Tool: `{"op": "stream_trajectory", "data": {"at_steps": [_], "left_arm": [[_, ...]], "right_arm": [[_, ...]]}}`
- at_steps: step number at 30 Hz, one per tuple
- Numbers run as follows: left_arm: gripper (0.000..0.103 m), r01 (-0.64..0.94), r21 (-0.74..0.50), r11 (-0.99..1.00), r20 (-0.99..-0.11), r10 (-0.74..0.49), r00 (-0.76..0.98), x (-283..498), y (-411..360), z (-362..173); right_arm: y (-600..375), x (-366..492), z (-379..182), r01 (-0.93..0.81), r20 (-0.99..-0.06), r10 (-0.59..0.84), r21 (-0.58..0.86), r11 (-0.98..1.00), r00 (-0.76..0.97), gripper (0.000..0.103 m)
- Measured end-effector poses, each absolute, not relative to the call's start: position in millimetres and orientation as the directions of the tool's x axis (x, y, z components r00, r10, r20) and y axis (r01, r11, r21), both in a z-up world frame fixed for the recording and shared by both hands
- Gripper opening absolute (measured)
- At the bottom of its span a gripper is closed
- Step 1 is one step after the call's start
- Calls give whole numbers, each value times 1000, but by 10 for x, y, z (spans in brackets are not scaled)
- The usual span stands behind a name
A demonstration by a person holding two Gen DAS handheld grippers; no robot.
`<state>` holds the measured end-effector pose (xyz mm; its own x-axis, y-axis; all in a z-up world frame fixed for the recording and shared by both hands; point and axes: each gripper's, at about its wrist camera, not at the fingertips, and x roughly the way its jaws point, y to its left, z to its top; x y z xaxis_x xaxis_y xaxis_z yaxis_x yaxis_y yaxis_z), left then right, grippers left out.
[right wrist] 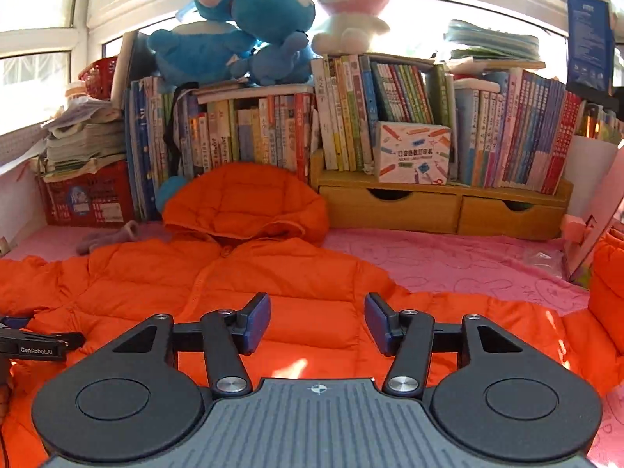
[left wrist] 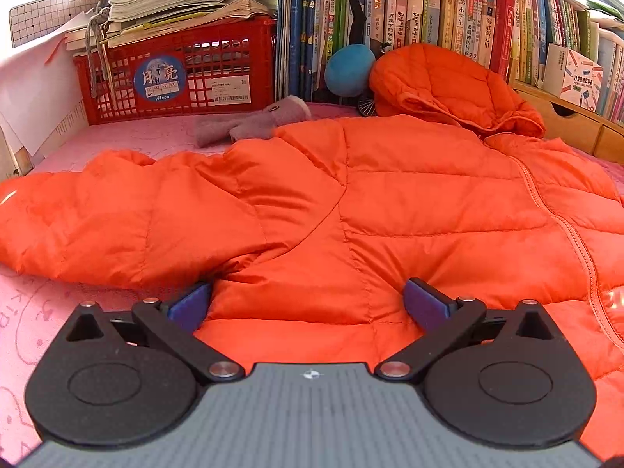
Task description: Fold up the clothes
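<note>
An orange jacket (left wrist: 390, 202) is lying spread out, front up, on a pink blanket (right wrist: 468, 265), and everything else is best placed from it. Its hood (right wrist: 241, 202) is propped at the far end against a row of books (right wrist: 390, 117), probably just because the surface is running out of room there. One sleeve (left wrist: 117, 218) is stretching out sideways from the body, not yet folded in, so the folding seems to be at an early stage. The left tool (left wrist: 308, 304) is hovering low over the jacket's near hem with its jaws standing wide apart; the quilted fabric is bulging between the blue pads (left wrist: 423, 304), but I cannot see them pressing on it, so it is gripping nothing that I can make out. The right tool (right wrist: 318, 321) is sitting over the middle of the jacket, jaws partly apart and empty, likely placed to reach the other side. A grey soft toy (left wrist: 249, 124) is lying just beyond the jacket, near a red crate (left wrist: 175, 78). The jacket's other sleeve is hard to follow: an orange bulge (right wrist: 606, 273) is showing at the right edge of the right wrist view, cut off by the frame. The near hem is hiding beneath both tools.
</note>
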<state>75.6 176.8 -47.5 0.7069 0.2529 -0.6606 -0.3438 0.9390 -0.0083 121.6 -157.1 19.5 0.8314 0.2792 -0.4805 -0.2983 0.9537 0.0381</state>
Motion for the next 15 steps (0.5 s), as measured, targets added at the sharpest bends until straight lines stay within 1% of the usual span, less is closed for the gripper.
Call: {"op": "stream_trajectory", "data": {"at_steps": [2, 3, 4, 5, 7, 9, 11, 12, 15], "left_arm": [[103, -348, -5, 938, -654, 260, 710, 719, 1760, -452], [102, -346, 9, 938, -647, 269, 714, 670, 1742, -428], [101, -337, 36, 941, -636, 282, 719, 572, 1697, -388], [101, -325, 61, 944, -625, 290, 725, 458, 1653, -347], [101, -287, 92, 953, -588, 285, 757, 102, 1575, -236], [101, -236, 96, 967, -563, 248, 788, -290, 1510, -115], [101, -221, 106, 969, -596, 240, 767, -512, 1386, -44], [101, -211, 118, 970, -628, 237, 741, -580, 1324, -17], [101, -203, 144, 968, -712, 244, 659, -704, 1179, 6]], "right_arm": [[-1815, 1009, 155, -222, -478, 217, 47, 974, 851, 54], [-1907, 871, 132, -195, -468, 193, 45, 980, 862, 56], [-1925, 695, 100, -196, -448, 187, 26, 980, 875, 61], [-1908, 445, 41, -208, -416, 181, -19, 978, 891, 64], [-1807, 20, -94, -241, -362, 186, -113, 964, 913, 75], [-1650, -383, -268, -308, -345, 223, -215, 927, 912, 78], [-1535, -585, -398, -372, -382, 258, -265, 889, 888, 81], [-1480, -647, -424, -389, -406, 260, -278, 878, 876, 82], [-1393, -749, -367, -402, -472, 239, -281, 871, 848, 84]]}}
